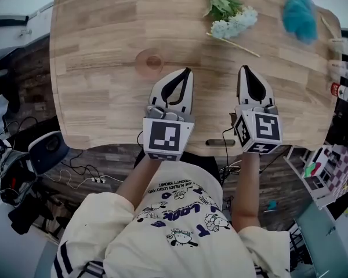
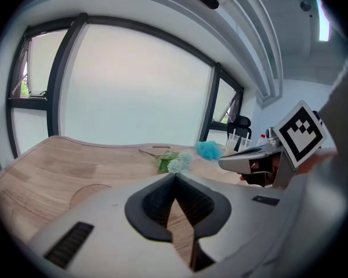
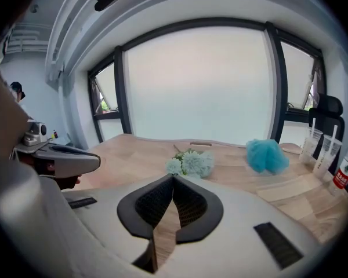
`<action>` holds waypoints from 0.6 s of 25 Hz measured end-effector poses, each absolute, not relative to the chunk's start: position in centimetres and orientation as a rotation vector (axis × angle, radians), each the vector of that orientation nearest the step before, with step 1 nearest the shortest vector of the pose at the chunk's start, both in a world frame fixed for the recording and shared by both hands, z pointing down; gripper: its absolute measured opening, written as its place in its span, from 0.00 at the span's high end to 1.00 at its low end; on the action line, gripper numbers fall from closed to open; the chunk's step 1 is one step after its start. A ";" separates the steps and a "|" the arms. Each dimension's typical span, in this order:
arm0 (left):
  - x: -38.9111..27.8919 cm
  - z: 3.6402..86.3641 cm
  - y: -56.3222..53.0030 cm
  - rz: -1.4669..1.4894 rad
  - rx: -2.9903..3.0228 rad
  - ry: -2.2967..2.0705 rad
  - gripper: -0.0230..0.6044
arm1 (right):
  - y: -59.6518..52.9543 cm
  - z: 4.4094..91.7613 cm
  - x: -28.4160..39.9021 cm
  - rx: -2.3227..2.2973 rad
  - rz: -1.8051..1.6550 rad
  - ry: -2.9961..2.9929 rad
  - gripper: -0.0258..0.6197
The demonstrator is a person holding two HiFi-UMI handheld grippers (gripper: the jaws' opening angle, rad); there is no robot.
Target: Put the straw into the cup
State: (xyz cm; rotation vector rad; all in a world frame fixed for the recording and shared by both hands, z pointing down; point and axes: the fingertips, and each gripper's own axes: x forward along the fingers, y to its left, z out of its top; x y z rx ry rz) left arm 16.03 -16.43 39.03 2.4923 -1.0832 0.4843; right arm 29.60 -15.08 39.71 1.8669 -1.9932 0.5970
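I have both tools over the table's (image 1: pixel 104 68) near edge: the left gripper (image 1: pixel 187 70) has its jaws together on nothing, and so does the right gripper (image 1: pixel 243 68). The cups (image 3: pixel 325 153) stand at the far right edge, well apart from the right gripper, ahead and to its right (past the blue puff (image 1: pixel 300 16)). A straw (image 3: pixel 334 134) stands in each, long axis about upright

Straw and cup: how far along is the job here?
Done: the cups by the table's right edge already seem to hold straws. In hand: nothing; left tongs and right tongs are shut, empty. Left: no loose straw clearly visible, so possibly nothing.
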 end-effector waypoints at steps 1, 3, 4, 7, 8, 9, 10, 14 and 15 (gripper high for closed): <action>16.6 39.5 -16.4 0.494 2.487 -1.077 0.92 | -15.2 40.3 29.9 1.842 0.611 -1.997 0.93; 17.6 40.2 -16.3 0.511 2.475 -1.068 0.92 | -15.5 41.3 30.5 1.777 0.628 -2.005 0.92; 18.1 40.6 -16.4 0.520 2.470 -1.065 0.92 | -15.8 41.8 30.8 1.736 0.629 -2.012 0.92; 19.0 41.7 -16.4 0.541 2.453 -1.056 0.92 | -16.6 43.2 31.2 1.610 0.616 -2.026 0.92; 19.1 42.1 -16.4 0.545 2.446 -1.054 0.92 | -16.8 43.5 31.3 1.574 0.607 -2.028 0.92; 19.2 42.4 -16.4 0.550 2.438 -1.055 0.92 | -17.0 43.9 31.4 1.543 0.599 -2.030 0.92; 19.3 42.7 -16.4 0.556 2.431 -1.058 0.92 | -17.3 44.2 31.4 1.516 0.591 -2.030 0.92; 19.5 43.4 -16.5 0.581 2.398 -1.074 0.92 | -18.3 45.1 31.3 1.417 0.535 -2.026 0.91; 19.5 43.6 -16.5 0.586 2.392 -1.078 0.92 | -18.5 45.2 31.2 1.391 0.513 -2.024 0.91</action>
